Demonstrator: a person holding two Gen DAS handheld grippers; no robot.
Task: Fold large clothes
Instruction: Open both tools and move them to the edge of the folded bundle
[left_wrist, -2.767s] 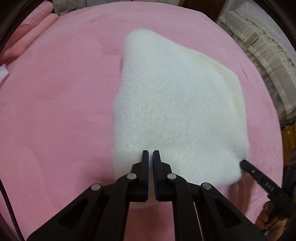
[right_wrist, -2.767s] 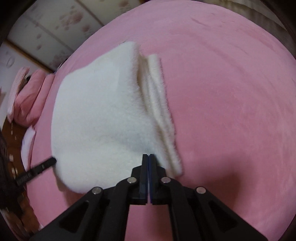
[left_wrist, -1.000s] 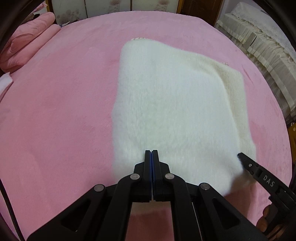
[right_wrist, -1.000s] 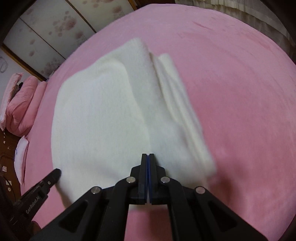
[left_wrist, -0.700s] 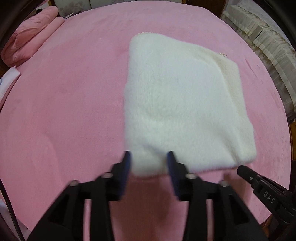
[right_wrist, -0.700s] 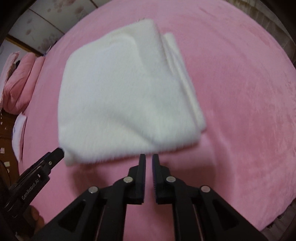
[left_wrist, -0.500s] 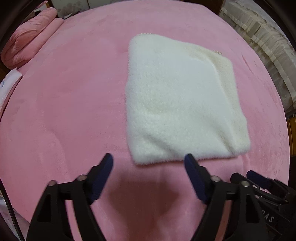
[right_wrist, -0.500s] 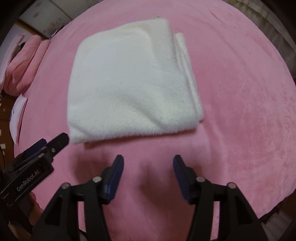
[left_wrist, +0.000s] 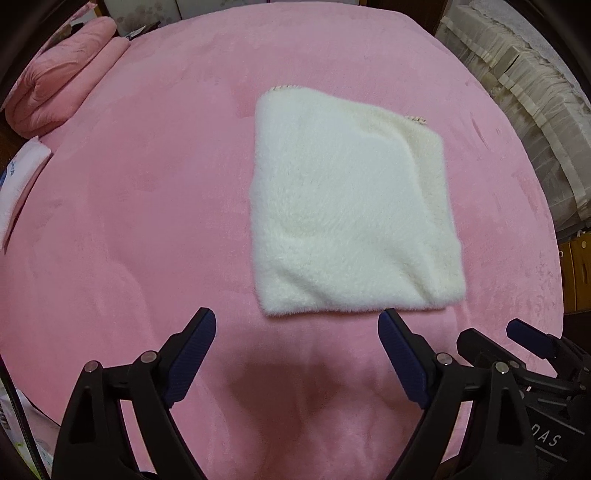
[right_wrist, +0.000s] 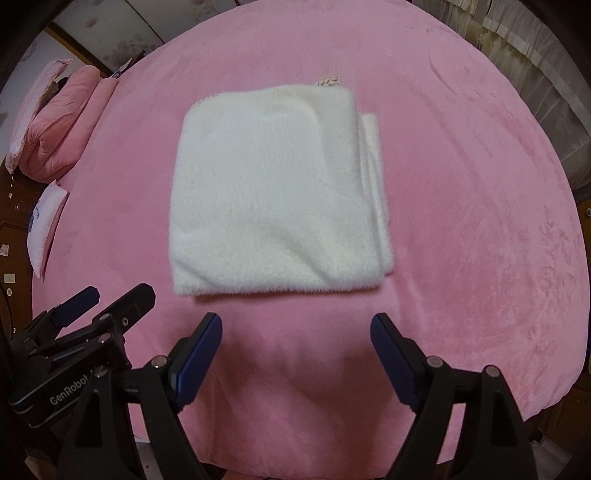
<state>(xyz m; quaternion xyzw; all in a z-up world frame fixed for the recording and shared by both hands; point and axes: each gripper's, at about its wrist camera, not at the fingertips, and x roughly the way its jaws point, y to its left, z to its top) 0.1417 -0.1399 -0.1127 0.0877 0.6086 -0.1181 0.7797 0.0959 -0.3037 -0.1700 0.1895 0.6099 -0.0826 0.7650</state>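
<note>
A white fluffy garment (left_wrist: 351, 206) lies folded into a thick square on the pink bed (left_wrist: 147, 184); the right wrist view shows the garment (right_wrist: 273, 192) with its layered edges stacked along the right side. My left gripper (left_wrist: 295, 317) hangs open above the bed, just short of the garment's near edge, with nothing between its fingers. My right gripper (right_wrist: 295, 319) is above the same near edge, its jaws opening and empty. Each gripper shows in the other's view, the right gripper (left_wrist: 491, 330) low on the right and the left gripper (right_wrist: 120, 291) low on the left.
A folded pink quilt (left_wrist: 62, 74) lies at the bed's far left corner, with a white pillow (left_wrist: 18, 184) beside it. Cream pleated fabric (left_wrist: 517, 92) runs along the right side. The bed's front edge (right_wrist: 332, 469) is close below the grippers.
Both grippers were shut on the garment's near edge; they let go, opened wide and rose up and back. The garment now lies flat and free on the bed.
</note>
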